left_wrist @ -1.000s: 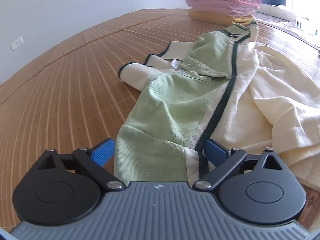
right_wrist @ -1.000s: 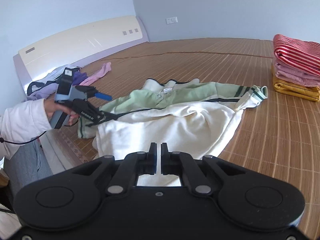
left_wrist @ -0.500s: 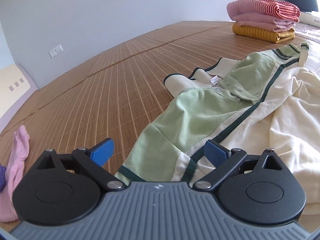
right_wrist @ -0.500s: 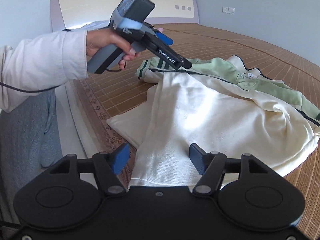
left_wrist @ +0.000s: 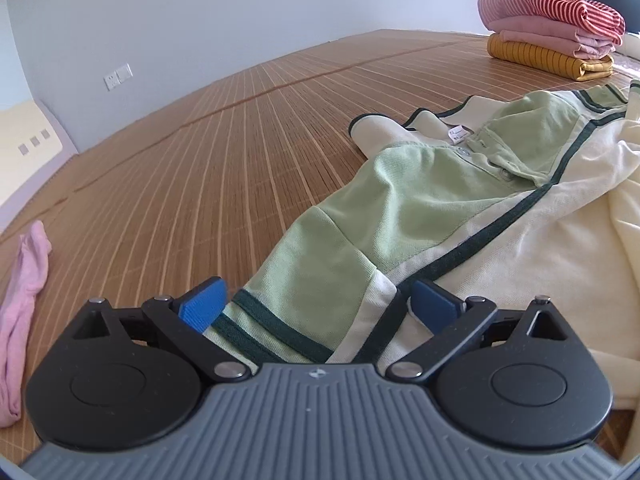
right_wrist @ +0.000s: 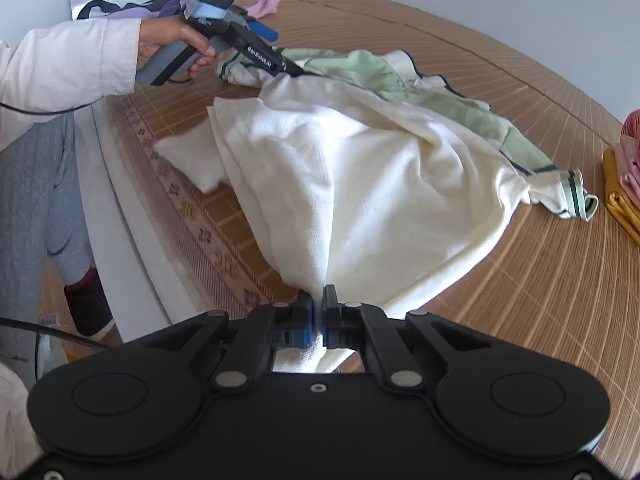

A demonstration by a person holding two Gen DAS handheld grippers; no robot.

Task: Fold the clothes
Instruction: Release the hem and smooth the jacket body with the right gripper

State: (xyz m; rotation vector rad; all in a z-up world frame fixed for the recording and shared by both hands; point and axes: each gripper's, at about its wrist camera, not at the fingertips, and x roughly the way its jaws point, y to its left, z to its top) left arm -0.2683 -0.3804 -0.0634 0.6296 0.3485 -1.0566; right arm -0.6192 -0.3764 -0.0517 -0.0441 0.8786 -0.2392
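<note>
A cream and green polo shirt point(left_wrist: 400, 208) with dark green stripes lies crumpled on the bamboo mat point(left_wrist: 240, 168). My left gripper point(left_wrist: 318, 308) is open, and the shirt's striped green sleeve cuff lies between its blue pads. In the right wrist view that left gripper point(right_wrist: 284, 54) is held by a hand in a white sleeve, at the far end of the shirt point(right_wrist: 360, 160). My right gripper point(right_wrist: 318, 312) is shut on the cream hem, and the cloth pulls up into a tight pleat at the fingertips.
A stack of folded red, pink and mustard clothes point(left_wrist: 552, 32) sits at the far right, also visible at the right edge point(right_wrist: 628, 168). A pink garment point(left_wrist: 24, 280) lies at the left. The bed edge point(right_wrist: 132, 208) and the person's grey trouser leg point(right_wrist: 40, 184) are at the left.
My right gripper, open half a second ago, has shut on the cream hem. The left gripper stayed open and drew back along the sleeve to its cuff.
</note>
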